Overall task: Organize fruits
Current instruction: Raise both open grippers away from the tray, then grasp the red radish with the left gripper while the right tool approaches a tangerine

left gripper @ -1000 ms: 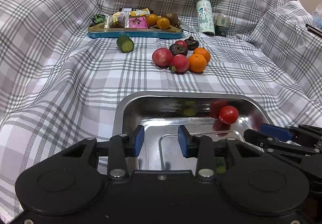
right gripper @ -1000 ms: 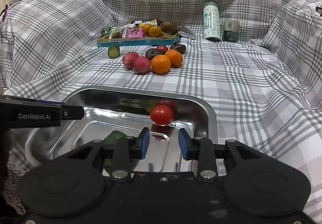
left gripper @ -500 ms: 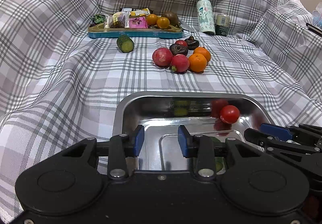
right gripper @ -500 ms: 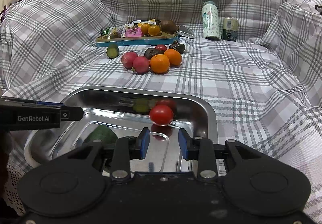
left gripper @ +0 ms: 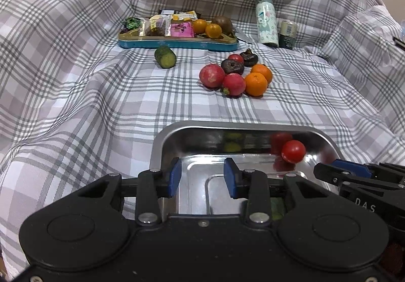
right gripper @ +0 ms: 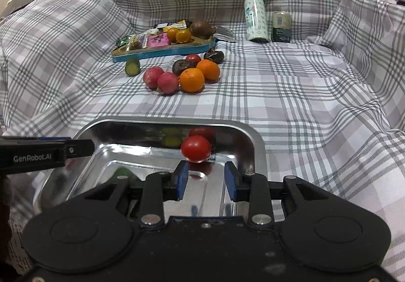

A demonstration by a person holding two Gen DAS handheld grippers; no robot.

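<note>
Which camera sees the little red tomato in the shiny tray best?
The right wrist view: the red tomato sits big and central, just beyond the open right gripper. The left wrist view shows it smaller, off to the right in the steel tray.

We see a grey-and-white checked cloth point(left gripper: 76, 109) under a shiny silver tray point(right gripper: 255, 145) holding a red tomato point(right gripper: 196, 148). Two oranges point(left gripper: 256, 83) are bright orange, two radishes point(left gripper: 212, 76) pinkish red. The cucumber piece point(left gripper: 165, 57) is dark green, the far tin point(left gripper: 177, 43) teal-sided, the bottle point(left gripper: 265, 21) white with pale figures.
</note>
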